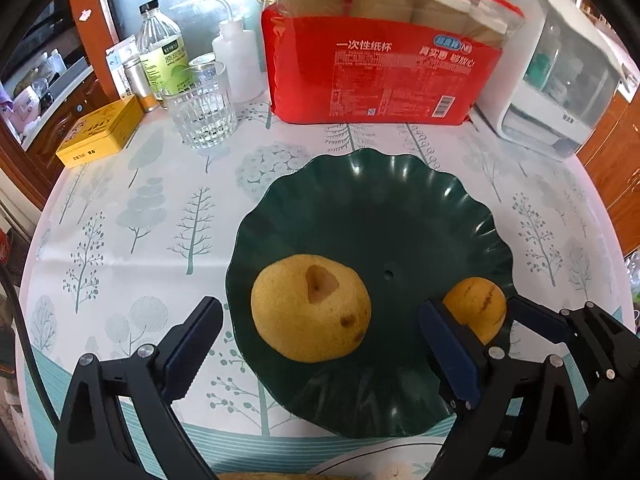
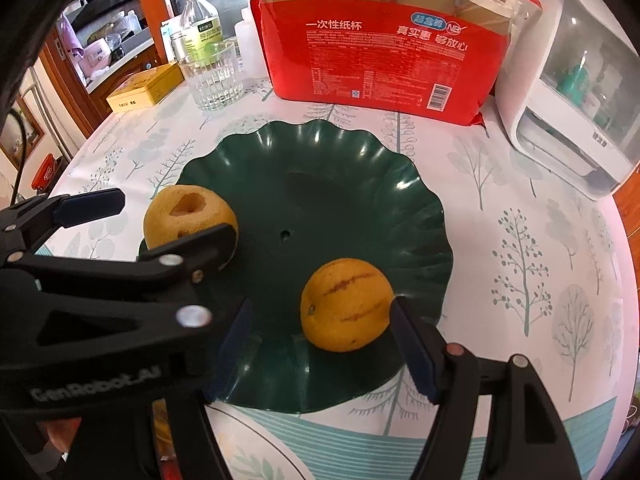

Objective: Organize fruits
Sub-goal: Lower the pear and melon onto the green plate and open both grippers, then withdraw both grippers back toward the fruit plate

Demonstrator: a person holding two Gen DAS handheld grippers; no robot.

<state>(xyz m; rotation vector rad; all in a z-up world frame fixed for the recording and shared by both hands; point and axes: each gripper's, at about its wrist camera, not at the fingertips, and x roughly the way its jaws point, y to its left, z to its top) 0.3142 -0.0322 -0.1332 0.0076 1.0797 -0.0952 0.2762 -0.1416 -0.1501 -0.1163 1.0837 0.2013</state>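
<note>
A dark green scalloped plate (image 1: 400, 208) (image 2: 340, 176) lies on the tree-print tablecloth. A large yellow pear (image 1: 310, 308) (image 2: 188, 220) rests on its left part. A smaller orange-yellow fruit with brown streaks (image 1: 476, 306) (image 2: 346, 304) rests on its right near part. My left gripper (image 1: 320, 328) is open, its jaws on either side of the pear, not touching it. My right gripper (image 2: 320, 344) is open around the small fruit, its right pad (image 2: 412, 344) close against the fruit's side. Each gripper also shows in the other's view.
Behind the plate stands a red pack of paper cups (image 1: 384, 68) (image 2: 384, 48). A ribbed glass (image 1: 204, 108) (image 2: 214, 76), bottles (image 1: 160, 52) and a yellow tin (image 1: 100, 132) are at the back left. A white appliance (image 1: 560, 68) (image 2: 572, 92) is at the back right.
</note>
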